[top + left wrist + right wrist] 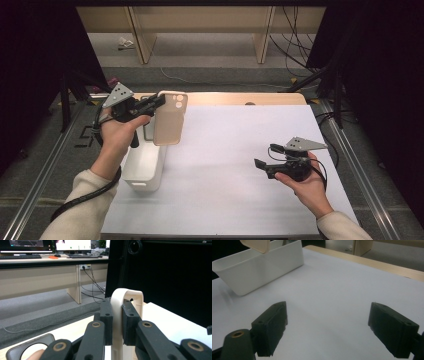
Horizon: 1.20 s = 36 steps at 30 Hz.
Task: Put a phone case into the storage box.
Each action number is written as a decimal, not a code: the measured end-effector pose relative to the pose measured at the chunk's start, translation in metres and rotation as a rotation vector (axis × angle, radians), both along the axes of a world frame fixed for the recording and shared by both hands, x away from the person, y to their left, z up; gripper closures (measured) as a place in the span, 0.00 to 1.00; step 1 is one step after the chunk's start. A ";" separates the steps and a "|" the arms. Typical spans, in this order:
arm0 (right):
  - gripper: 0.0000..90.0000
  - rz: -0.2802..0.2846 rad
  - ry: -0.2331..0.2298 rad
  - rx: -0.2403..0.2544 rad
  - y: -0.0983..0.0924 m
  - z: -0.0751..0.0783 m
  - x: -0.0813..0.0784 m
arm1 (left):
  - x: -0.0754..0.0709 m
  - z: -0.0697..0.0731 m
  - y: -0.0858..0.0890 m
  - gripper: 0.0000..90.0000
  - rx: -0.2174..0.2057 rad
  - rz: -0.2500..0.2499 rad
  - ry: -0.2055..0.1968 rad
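Note:
My left gripper is shut on the upper edge of a beige phone case, which hangs upright in the air over the far end of a white bin. In the left gripper view the two black pads press on either side of the case's thin rim. At the right side of the table my right gripper is held low above the white mat, open, with nothing between its jaws. The right gripper view shows the bin and the bottom corner of the case farther off.
A white mat covers most of the wooden table. Black stands and curtains flank both sides. Cables lie on the floor beyond the table, near wooden desk legs.

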State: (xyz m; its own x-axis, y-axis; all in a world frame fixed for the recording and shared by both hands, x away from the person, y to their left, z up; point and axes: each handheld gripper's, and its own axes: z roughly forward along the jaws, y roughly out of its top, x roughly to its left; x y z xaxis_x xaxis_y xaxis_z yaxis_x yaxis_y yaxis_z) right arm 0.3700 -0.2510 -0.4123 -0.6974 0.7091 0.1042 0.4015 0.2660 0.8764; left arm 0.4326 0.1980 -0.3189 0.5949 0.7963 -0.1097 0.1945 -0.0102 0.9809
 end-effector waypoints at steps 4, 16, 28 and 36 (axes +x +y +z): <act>0.18 -0.002 0.001 -0.001 0.000 0.000 0.000 | 0.004 0.000 0.005 0.90 0.001 0.009 0.006; 0.18 -0.004 0.001 0.002 0.000 0.000 0.000 | 0.011 0.001 0.017 0.90 -0.007 0.034 0.021; 0.18 -0.003 0.005 -0.003 0.000 -0.001 0.000 | 0.018 -0.001 0.033 0.90 -0.008 0.076 0.033; 0.18 -0.004 0.005 -0.003 0.000 -0.001 0.000 | 0.024 -0.002 0.042 0.90 -0.002 0.105 0.044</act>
